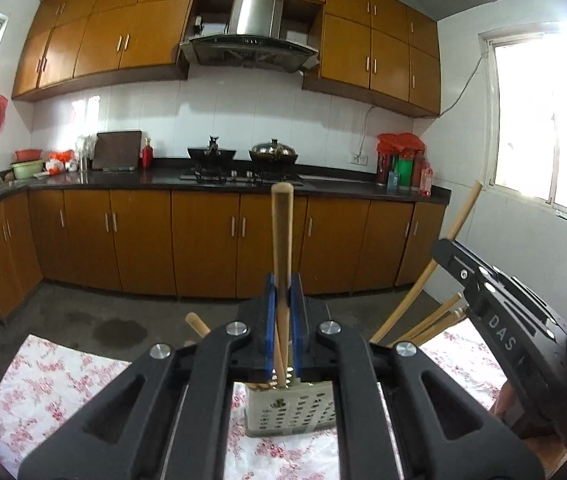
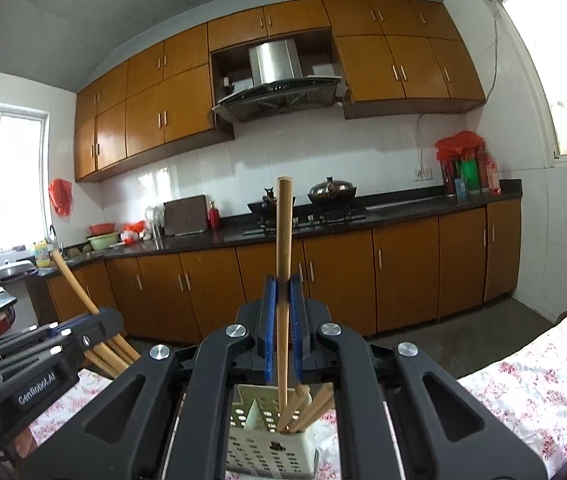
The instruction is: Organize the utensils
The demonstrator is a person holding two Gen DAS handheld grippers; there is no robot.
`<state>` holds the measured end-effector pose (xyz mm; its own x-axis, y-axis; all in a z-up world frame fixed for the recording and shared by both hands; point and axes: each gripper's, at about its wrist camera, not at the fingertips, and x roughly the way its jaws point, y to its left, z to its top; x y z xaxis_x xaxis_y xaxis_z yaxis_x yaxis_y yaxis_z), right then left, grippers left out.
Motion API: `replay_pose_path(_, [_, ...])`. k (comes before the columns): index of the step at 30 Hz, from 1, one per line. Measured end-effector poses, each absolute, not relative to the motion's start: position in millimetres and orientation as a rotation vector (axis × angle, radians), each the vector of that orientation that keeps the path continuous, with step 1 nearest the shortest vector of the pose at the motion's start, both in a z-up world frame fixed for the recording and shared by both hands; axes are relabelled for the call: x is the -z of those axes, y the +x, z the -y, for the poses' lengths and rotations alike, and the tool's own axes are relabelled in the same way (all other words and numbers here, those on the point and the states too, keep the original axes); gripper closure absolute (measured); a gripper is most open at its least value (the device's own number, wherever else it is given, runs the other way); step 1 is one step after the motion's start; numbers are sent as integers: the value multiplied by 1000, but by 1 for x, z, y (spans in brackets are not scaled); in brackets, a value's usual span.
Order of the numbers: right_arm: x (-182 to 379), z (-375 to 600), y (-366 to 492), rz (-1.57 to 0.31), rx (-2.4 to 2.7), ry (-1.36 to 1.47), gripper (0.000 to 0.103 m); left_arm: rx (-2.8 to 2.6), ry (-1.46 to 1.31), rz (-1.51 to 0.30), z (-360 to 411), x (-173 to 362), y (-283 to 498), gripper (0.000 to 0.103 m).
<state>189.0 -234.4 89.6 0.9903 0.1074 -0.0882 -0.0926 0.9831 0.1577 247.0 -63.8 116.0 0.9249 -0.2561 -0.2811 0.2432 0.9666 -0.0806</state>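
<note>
You have a table covered by a white cloth with pink floral print; directly on it stands a cream perforated plastic utensil basket, upright.

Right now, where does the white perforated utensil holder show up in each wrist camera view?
Left wrist: the utensil holder sits bottom centre, below the left tool, which is shut on a wooden stick.
Right wrist: bottom centre, under the right tool, sticks inside.
Shared landmark: the range hood.
</note>
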Motion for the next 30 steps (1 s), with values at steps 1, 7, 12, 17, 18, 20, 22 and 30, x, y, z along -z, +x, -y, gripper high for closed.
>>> replay_pose_path(1, [-89, 235, 187, -102, -106, 155, 94, 260, -46, -296, 64, -116, 247, 95])
replay_pose_path(7, [-100, 239, 175, -105, -118, 156, 56, 265, -90, -292, 53, -121, 245, 78])
replay_pose_path(12, [-111, 246, 155, -86, -104, 145, 43, 259, -115, -265, 42, -130, 228, 64])
replay_pose_path(17, [-117, 252, 133, -85, -86, 130, 22, 242, -123, -239, 27, -138, 198, 48])
replay_pose_path(18, [-117, 253, 127, -93, -83, 124, 16, 234, -124, -235, 23, -138, 191, 43])
replay_pose_path(20, [-116, 253, 118, -107, -71, 110, 6, 217, -116, -225, 17, -139, 175, 32])
replay_pose_path(22, [-113, 251, 109, -120, -63, 100, 2, 186, -97, -214, 11, -137, 158, 21])
replay_pose_path(30, [-83, 240, 68, -188, 11, 30, 2, 104, 6, -268, 2, -99, 99, 4])
